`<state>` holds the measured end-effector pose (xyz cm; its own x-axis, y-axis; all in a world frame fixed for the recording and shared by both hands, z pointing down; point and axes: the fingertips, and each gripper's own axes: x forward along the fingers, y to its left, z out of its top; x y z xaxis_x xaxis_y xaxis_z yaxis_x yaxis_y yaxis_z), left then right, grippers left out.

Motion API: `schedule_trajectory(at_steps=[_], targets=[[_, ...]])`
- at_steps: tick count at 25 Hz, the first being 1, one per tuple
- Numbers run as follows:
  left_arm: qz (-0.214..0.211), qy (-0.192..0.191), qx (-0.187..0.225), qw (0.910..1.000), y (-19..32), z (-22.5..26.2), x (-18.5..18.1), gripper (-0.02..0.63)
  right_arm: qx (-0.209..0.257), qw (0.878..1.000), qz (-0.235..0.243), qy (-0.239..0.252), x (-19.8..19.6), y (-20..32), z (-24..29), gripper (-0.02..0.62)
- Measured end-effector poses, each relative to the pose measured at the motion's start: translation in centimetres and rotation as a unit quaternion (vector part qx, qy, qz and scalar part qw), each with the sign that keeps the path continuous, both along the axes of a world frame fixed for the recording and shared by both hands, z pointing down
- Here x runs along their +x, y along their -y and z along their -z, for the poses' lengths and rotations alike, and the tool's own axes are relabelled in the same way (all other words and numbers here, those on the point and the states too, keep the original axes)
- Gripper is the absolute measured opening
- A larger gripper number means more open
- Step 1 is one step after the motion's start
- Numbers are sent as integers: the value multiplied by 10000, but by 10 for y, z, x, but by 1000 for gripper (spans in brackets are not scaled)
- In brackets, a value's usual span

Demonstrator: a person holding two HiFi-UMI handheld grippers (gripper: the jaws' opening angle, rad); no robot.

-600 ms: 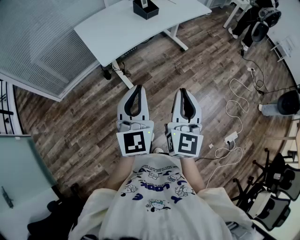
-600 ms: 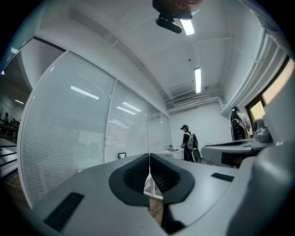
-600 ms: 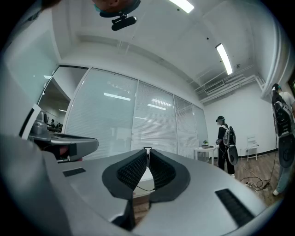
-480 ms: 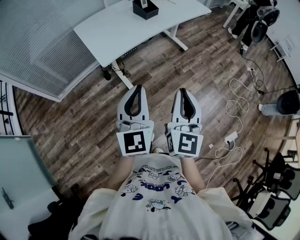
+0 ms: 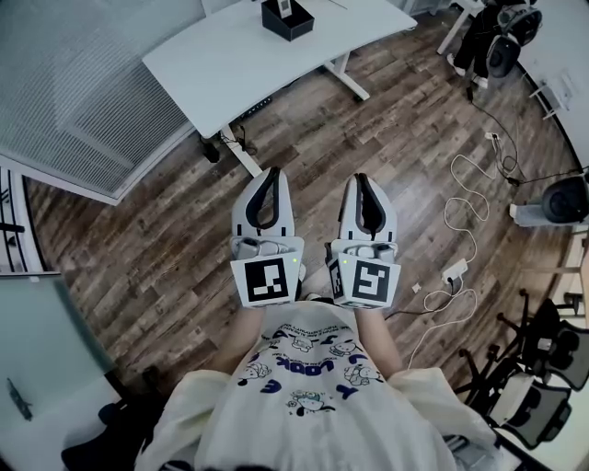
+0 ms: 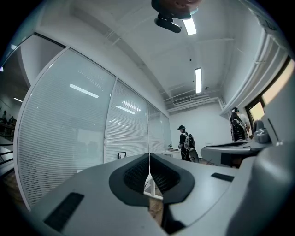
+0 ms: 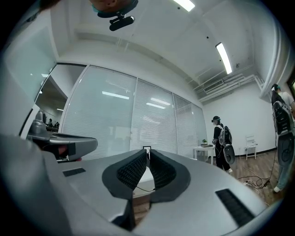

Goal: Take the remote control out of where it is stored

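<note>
Both the left claw (image 5: pixel 270 173) and right claw (image 5: pixel 362 179) stay shut, unmoved.

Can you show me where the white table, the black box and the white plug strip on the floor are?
white table (image 5: pixel 248 64): head view, on a bare part of its top.
black box (image 5: pixel 290 26): head view, on its near side wall.
white plug strip (image 5: pixel 453 270): head view, on the middle of its body.
</note>
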<state>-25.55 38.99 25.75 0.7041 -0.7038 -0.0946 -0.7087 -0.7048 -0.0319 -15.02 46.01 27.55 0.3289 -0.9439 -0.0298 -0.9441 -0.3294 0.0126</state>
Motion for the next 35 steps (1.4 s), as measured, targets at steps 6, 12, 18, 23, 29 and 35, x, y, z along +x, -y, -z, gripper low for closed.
schedule_trajectory(at_steps=[6, 12, 18, 23, 29, 35], targets=[[-69, 2, 33, 10000, 24, -2, -6, 17, -22, 10000, 8, -36, -8, 26, -4, 42], [-126, 19, -32, 9999, 43, -6, -5, 17, -99, 9999, -12, 28, -10, 45, -10, 41], [-76, 99, -152, 9998, 65, -12, 7, 17, -208, 9997, 60, 89, 1, 68, -15, 41], [101, 85, -185, 9997, 94, -16, 28, 17, -263, 9993, 273, 78, 23, 98, -20, 42], [288, 130, -218, 9993, 130, -20, 66, 17, -231, 9990, 365, 122, 72, 139, -19, 41], [613, 134, -250, 9977, 173, -22, 117, 17, -302, 9967, 753, 93, 123, 187, -21, 41]])
